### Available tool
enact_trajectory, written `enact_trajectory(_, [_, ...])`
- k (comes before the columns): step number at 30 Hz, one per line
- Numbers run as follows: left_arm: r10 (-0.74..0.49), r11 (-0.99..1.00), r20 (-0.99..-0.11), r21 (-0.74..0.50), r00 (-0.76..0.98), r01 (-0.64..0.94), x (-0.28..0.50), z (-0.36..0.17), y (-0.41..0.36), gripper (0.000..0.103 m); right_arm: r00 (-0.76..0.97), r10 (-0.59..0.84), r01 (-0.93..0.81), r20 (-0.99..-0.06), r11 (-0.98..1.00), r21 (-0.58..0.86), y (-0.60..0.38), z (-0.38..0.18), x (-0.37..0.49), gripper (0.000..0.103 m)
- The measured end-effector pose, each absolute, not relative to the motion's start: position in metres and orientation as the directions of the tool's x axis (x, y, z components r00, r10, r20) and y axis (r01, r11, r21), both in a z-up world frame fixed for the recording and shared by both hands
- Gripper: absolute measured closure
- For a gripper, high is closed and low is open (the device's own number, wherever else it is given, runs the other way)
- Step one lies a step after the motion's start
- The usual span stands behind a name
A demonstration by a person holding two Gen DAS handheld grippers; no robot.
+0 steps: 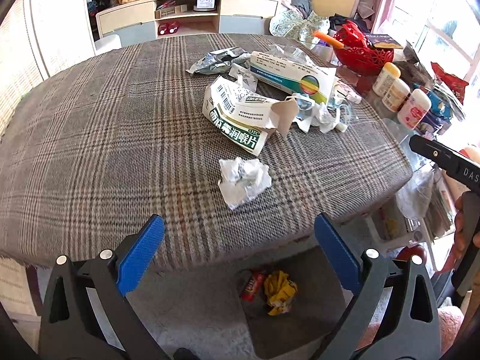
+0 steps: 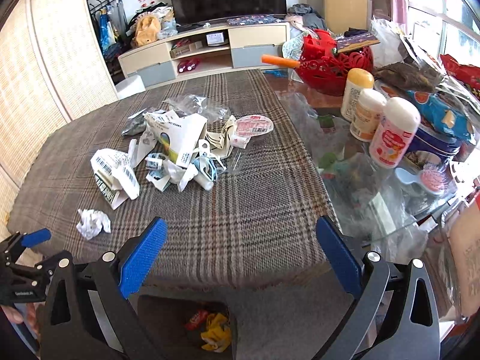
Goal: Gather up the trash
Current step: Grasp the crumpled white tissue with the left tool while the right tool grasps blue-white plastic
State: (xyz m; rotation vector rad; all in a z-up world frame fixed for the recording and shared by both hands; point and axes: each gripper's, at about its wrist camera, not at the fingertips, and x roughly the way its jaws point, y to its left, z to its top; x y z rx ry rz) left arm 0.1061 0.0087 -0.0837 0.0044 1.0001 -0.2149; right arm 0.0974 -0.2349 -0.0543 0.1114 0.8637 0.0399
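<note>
A heap of trash lies on the plaid tablecloth [image 1: 90, 138]: a torn green-and-white medicine box [image 1: 237, 114], a long white box [image 1: 291, 73], silver foil [image 1: 216, 61] and a crumpled white paper ball [image 1: 244, 180] nearest the front edge. In the right wrist view the same heap [image 2: 177, 150] and paper ball [image 2: 93, 223] lie left of centre. My left gripper [image 1: 239, 252] hangs open over the table's front edge, nothing between its blue pads. My right gripper [image 2: 240, 255] is likewise open and empty. Below the edge, a grey bin [image 1: 300, 330] holds a yellow wrapper [image 1: 280, 292] and a red one [image 1: 253, 285].
Right of the cloth is a glass tabletop [image 2: 375, 210] crowded with white bottles [image 2: 393, 132], a red basket [image 2: 333, 60], a blue snack bag [image 2: 444, 117] and a hairbrush [image 2: 432, 180]. A TV cabinet [image 1: 186, 18] stands beyond the table.
</note>
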Motion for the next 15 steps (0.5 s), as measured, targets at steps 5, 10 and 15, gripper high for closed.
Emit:
enact_trajectory(5, [-0.169,0.979,-0.836,-0.079,0.522,0.190,0.127,-0.092,0.006,0.008,0.639,0.118,-0.018,-0.760,0.990,0.139,-0.223,-0.066,0.122,0.003])
enact_trajectory(10, [-0.164,0.975,-0.846,-0.062,0.508,0.212,0.139,-0.103,0.005,0.009,0.640,0.187,-0.074,-0.745,0.980,0.183,-0.199,-0.072,0.143,0.011])
enact_trajectory(15, [-0.194,0.971,-0.842,-0.091,0.503,0.222,0.150,-0.105,0.010,0.024,0.627,0.250,-0.129,-0.738,0.967,0.219,-0.174,-0.067,0.165,0.043])
